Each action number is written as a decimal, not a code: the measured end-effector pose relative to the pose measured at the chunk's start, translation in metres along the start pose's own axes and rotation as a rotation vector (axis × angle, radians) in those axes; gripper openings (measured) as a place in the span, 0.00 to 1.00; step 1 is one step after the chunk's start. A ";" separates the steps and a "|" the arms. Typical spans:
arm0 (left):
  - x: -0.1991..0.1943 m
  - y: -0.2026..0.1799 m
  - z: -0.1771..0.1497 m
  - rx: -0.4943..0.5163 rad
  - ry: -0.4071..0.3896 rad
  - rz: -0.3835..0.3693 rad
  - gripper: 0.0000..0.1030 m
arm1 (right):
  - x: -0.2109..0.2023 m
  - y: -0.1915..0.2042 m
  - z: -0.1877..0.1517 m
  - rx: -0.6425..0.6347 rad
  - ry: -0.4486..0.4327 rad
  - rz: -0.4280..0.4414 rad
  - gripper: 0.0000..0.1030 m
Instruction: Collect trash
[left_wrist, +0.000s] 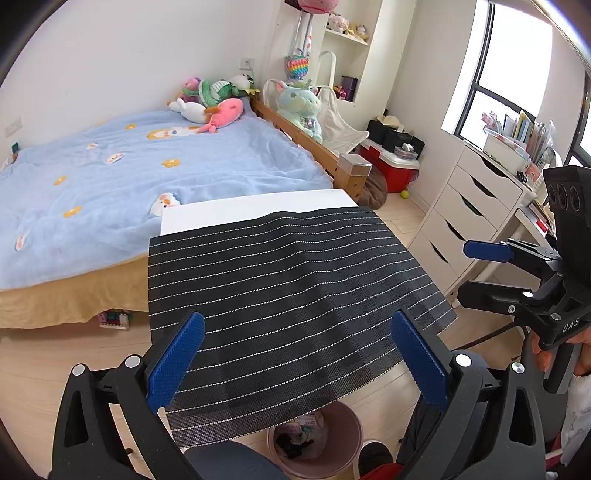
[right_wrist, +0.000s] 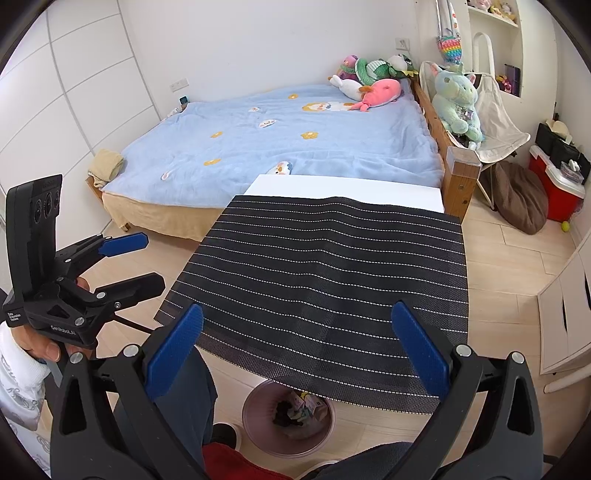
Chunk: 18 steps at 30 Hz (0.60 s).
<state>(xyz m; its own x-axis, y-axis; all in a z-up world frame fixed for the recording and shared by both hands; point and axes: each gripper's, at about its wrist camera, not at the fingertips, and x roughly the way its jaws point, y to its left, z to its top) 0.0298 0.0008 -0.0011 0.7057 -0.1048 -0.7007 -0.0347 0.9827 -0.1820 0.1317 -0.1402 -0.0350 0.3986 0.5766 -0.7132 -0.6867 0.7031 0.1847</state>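
Black striped mat (left_wrist: 295, 295) covers white worktop (left_wrist: 258, 206), blue bed (left_wrist: 147, 173) behind, pale wood floor. One pink trash bin (left_wrist: 347, 424) on floor under mat's near edge, litter inside. My two claws: left claw (left_wrist: 297, 363) and right claw (right_wrist: 295, 354) both wide open, empty, hovering level above mat.

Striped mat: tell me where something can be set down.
The whole striped mat is bare, from the white table strip by the bed to its overhanging near edge. The bin below is crowded. Both grippers hover open.
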 end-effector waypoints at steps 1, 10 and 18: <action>0.000 0.000 0.000 0.000 0.000 0.000 0.94 | 0.000 0.000 0.000 0.000 0.000 0.000 0.97; 0.001 -0.003 -0.001 0.002 0.004 0.001 0.94 | 0.000 0.000 -0.001 0.001 0.001 -0.002 0.97; 0.001 -0.003 -0.001 0.003 0.005 0.001 0.94 | 0.000 -0.002 -0.002 0.002 0.002 -0.002 0.97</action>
<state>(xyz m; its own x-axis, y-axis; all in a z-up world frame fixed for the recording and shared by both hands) 0.0302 -0.0026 -0.0017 0.7021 -0.1046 -0.7044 -0.0332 0.9833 -0.1791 0.1315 -0.1422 -0.0362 0.3990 0.5744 -0.7148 -0.6847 0.7051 0.1844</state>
